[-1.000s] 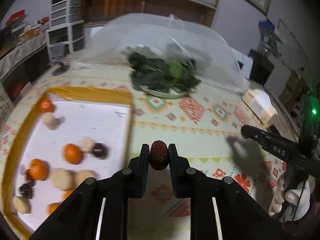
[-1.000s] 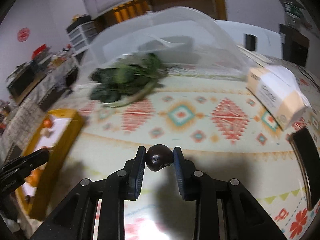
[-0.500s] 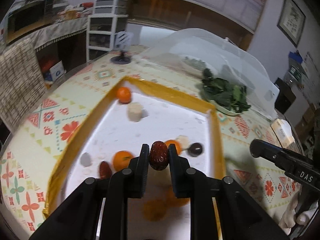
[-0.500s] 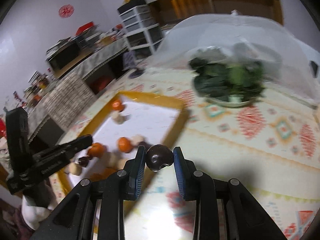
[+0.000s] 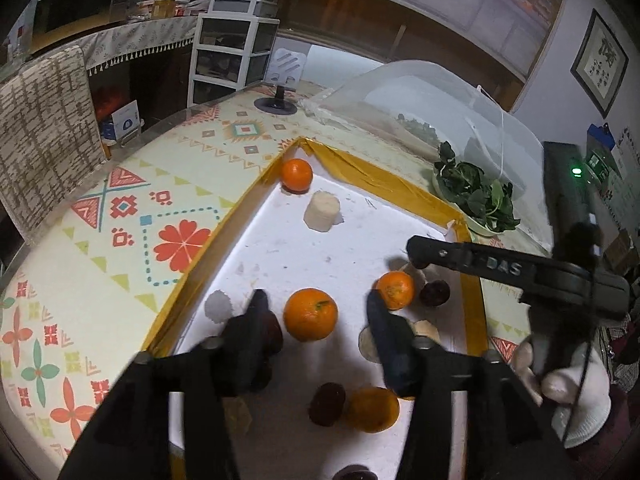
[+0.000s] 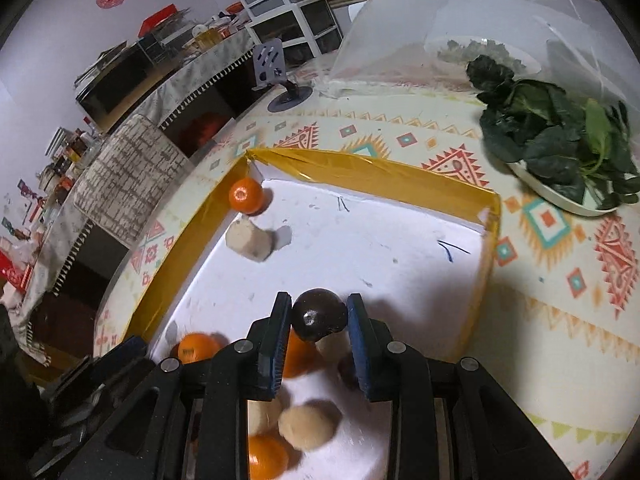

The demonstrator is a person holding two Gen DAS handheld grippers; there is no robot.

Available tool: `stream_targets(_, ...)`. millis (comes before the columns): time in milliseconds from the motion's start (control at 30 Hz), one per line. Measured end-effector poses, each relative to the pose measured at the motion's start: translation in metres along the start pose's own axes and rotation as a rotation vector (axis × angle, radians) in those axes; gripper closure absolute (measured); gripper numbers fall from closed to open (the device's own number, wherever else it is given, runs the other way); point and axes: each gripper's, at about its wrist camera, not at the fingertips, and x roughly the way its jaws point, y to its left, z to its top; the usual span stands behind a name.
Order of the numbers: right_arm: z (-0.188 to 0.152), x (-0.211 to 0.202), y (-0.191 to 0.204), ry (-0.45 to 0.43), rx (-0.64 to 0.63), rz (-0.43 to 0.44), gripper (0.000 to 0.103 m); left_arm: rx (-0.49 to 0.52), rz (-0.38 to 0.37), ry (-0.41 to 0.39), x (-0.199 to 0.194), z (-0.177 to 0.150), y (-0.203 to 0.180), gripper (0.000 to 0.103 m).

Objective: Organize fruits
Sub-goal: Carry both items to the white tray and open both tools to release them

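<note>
Left tongs [image 5: 316, 308] just opened, empty; right tongs [image 6: 319, 318] grip one dark fruit [image 6: 319, 314].

Light: dim, warm indoor | Shadows: soft beside fruit on white tray [image 5: 304, 248] | Blur: left gripper [image 5: 316, 312] fingers smeared (right view sharper) | Edges: heavy fisheye bend, black corners

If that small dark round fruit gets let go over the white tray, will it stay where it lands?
Probably not. The dark fruit looks round and smooth, so it would likely roll on the flat tray. It seems firm: the right gripper pinches it without visible squashing. The yellow rim should stop it.
</note>
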Motion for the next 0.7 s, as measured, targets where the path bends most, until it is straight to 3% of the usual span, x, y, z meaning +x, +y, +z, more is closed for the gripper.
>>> stream_targets(67,0.002,-0.002,-0.001,-0.010,0.006,-0.009,0.070,0.001,-0.005,-0.009,-0.004,0.000,0.000,0.046)
stream_targets(167,0.003,-0.010,-0.001,-0.036,0.007,-0.003,0.053,0.002,-0.009,-0.019,-0.009,0.000,-0.003,0.037)
stream_targets(367,-0.002,-0.042,0.001,-0.090,-0.001,0.007,0.053,0.025,-0.012,-0.041,-0.021,-0.003,-0.020,0.036)
stream_targets(533,-0.030,-0.083,-0.003,-0.159,-0.024,-0.038,0.049,0.076,0.029,-0.081,-0.038,-0.010,-0.049,0.027)
stream_targets(600,-0.046,-0.102,-0.010,-0.195,-0.019,-0.062,0.041,0.108,0.060,-0.103,-0.045,-0.014,-0.066,0.018)
stream_targets(700,-0.069,-0.128,-0.022,-0.241,-0.015,-0.098,0.040,0.159,0.110,-0.159,-0.056,-0.023,-0.096,0.012)
